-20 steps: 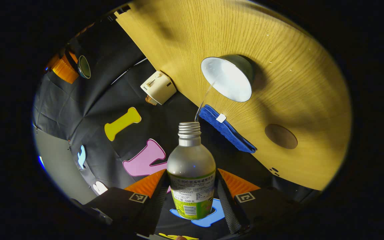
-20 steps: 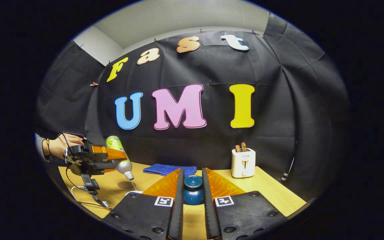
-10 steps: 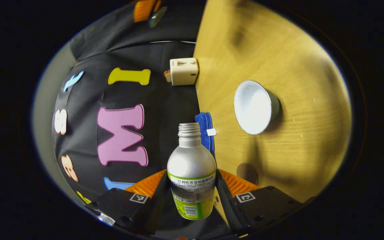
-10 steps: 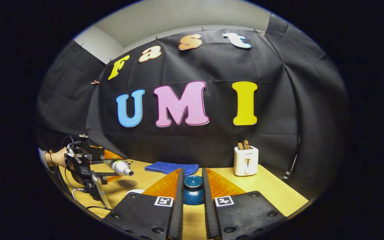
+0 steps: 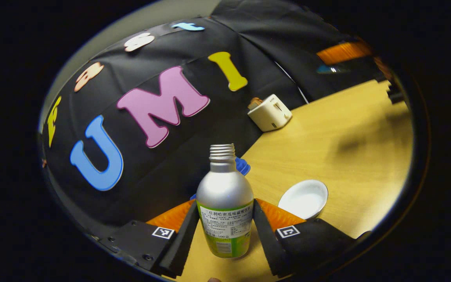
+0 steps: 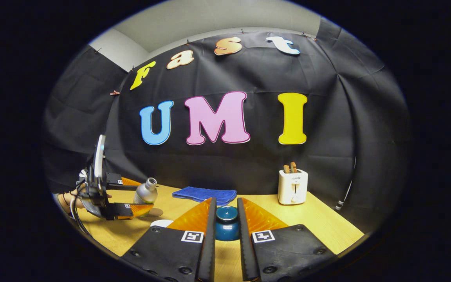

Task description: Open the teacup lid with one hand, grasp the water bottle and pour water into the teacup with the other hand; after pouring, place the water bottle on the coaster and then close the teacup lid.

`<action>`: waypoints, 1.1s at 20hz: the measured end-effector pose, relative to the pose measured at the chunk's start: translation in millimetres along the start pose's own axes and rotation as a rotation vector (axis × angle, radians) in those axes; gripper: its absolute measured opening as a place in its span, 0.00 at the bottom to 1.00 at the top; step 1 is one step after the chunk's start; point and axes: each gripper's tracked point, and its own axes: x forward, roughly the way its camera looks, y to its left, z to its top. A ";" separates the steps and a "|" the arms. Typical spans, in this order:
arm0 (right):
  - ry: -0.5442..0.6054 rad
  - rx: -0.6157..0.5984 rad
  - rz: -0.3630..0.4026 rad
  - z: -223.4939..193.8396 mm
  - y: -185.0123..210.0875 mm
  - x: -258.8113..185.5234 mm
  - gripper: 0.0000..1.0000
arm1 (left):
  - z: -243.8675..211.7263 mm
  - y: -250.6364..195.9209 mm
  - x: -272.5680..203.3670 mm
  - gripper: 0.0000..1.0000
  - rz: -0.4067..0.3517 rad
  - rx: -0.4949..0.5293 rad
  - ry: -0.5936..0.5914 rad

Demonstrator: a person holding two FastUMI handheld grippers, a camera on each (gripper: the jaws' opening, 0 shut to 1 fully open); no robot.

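Left gripper view: the left gripper [image 5: 225,231] was clamped on the uncapped silver metal water bottle with a green label [image 5: 225,203], held above the wooden tabletop [image 5: 327,149]. The open white-lined teacup [image 5: 303,198] stood just right of it. Right gripper view: the right gripper [image 6: 225,223] was clamped on the dark blue round teacup lid [image 6: 226,228]. A white toaster [image 6: 292,187] stood far right.

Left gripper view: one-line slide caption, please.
Left gripper grips the uncapped silver bottle with green label above the wooden table, beside the open white teacup.
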 end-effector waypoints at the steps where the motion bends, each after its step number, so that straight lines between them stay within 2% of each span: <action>1: 0.003 0.001 0.001 -0.9 0.4 -0.3 0.30 | 4.1 3.1 -2.0 0.80 0.014 -0.093 -0.021; 2: 0.005 0.001 0.002 -1.7 0.6 0.2 0.26 | 6.4 4.9 -3.3 0.80 0.034 -0.185 -0.044; 3: 0.005 -0.001 0.003 -2.4 1.7 0.2 0.26 | 10.3 9.6 -7.0 0.80 0.059 -0.269 -0.074; 4: 0.006 -0.002 0.003 -2.5 2.1 0.7 0.30 | 15.6 15.6 -11.3 0.80 0.088 -0.331 -0.107; 5: 0.006 -0.002 0.005 -2.9 2.6 0.7 0.30 | 19.1 18.9 -16.9 0.80 0.122 -0.373 -0.134; 9: 0.010 0.000 0.010 -5.1 4.4 1.3 0.30 | 19.0 16.5 -23.3 0.80 0.172 -0.443 -0.131; 13: 0.013 0.003 0.013 -6.7 5.5 2.8 0.30 | 15.2 20.2 -23.5 0.80 0.175 -0.517 -0.088; 14: 0.013 0.001 0.013 -6.7 6.2 2.6 0.26 | 15.2 18.0 -24.4 0.80 0.180 -0.530 -0.072; 15: 0.013 -0.001 0.014 -6.3 6.2 2.5 0.30 | 15.7 18.4 -27.3 0.80 0.187 -0.535 -0.057; 21: 0.024 0.004 0.008 -14.2 4.2 6.1 0.30 | 22.8 12.1 -32.0 0.82 0.169 -0.578 -0.059; 22: 0.028 0.006 0.011 -15.7 5.6 6.5 0.26 | 21.8 13.1 -31.4 0.84 0.174 -0.573 -0.057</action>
